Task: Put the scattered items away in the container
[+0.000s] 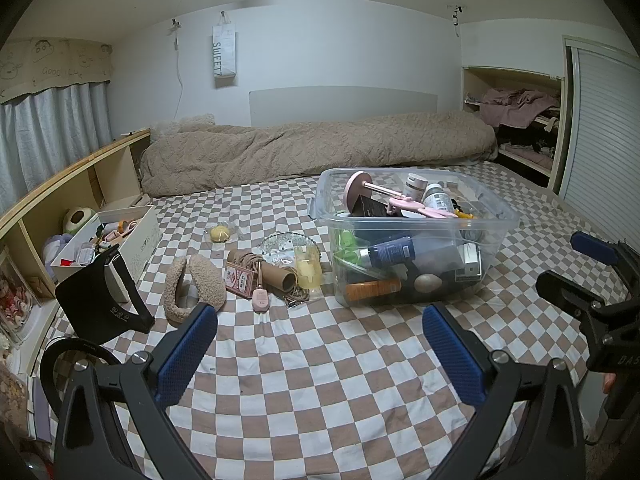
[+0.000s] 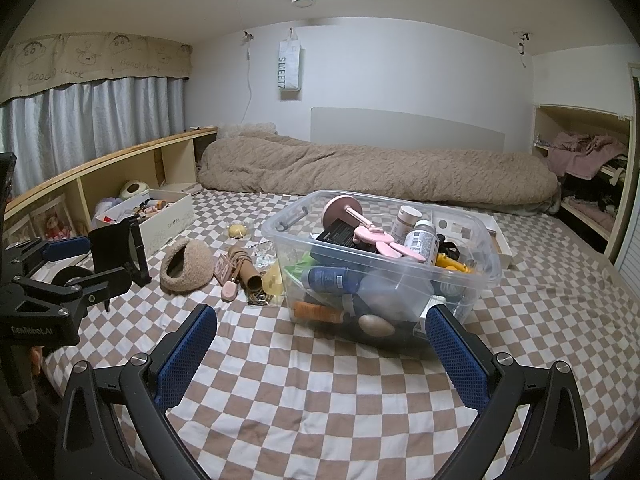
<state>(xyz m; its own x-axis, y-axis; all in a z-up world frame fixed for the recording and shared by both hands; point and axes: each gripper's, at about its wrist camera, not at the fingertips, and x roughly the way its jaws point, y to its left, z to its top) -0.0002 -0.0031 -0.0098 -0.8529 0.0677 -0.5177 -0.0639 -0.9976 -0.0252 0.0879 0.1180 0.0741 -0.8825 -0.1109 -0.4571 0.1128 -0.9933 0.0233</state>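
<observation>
The clear container (image 1: 416,236) stands on the checked bed (image 1: 320,360) and already holds bottles, tubes and a pink stand; the task appears well advanced. Items still loose on the bed, left of the container: a fleece headband (image 1: 194,286), a cardboard tube (image 1: 262,274), a pink tag (image 1: 260,300), a glass dish (image 1: 286,246), a yellow holder (image 1: 308,270) and a yellow ball (image 1: 219,234). The left gripper (image 1: 320,356) and right gripper (image 2: 320,356) both hover over the bed, fingers spread wide and empty.
</observation>
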